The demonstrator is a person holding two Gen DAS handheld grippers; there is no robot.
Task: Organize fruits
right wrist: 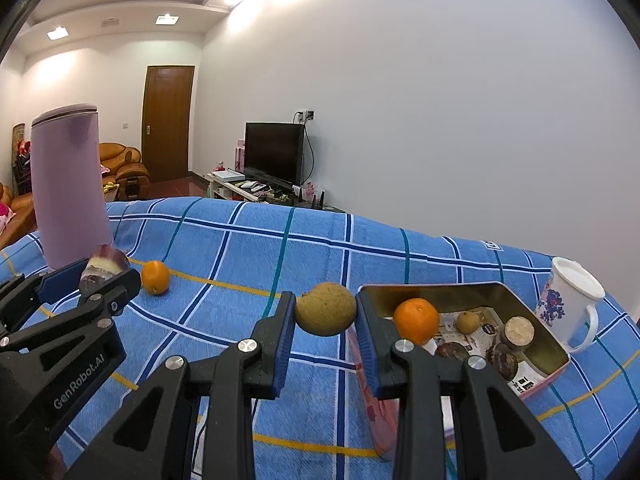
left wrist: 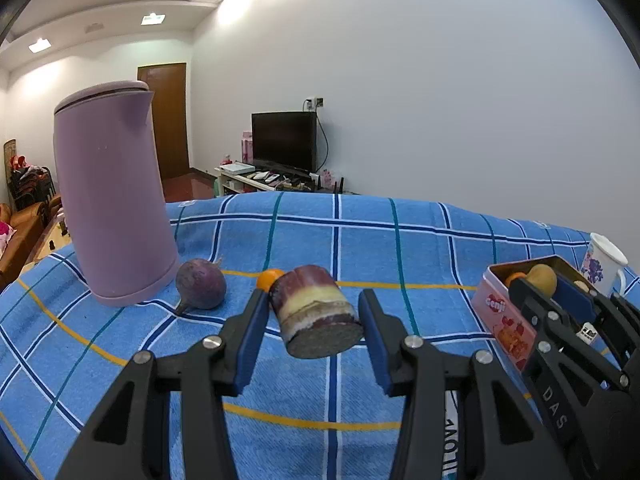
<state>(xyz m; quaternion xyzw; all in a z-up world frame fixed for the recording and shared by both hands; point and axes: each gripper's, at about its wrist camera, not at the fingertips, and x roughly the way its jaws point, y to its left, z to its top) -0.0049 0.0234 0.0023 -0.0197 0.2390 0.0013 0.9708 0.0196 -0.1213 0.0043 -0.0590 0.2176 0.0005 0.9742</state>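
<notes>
Right wrist, brown fruit (right wrist: 326, 309) clamped in right gripper (right wrist: 325, 314), beside tin (right wrist: 516, 294)

Kettle (left wrist: 112, 200) placed at left edge of cloth (left wrist: 360, 240); beet (left wrist: 201, 285) just right of it. Tin (right wrist: 536, 308) at right edge, orange (right wrist: 416, 320) inside, mug (right wrist: 572, 300) right of tin. Second orange (right wrist: 155, 277) on cloth between kettle and tin.

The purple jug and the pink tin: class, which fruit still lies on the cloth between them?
In the right wrist view, one orange lies on the checked cloth between the purple jug and the pink tin.
</notes>
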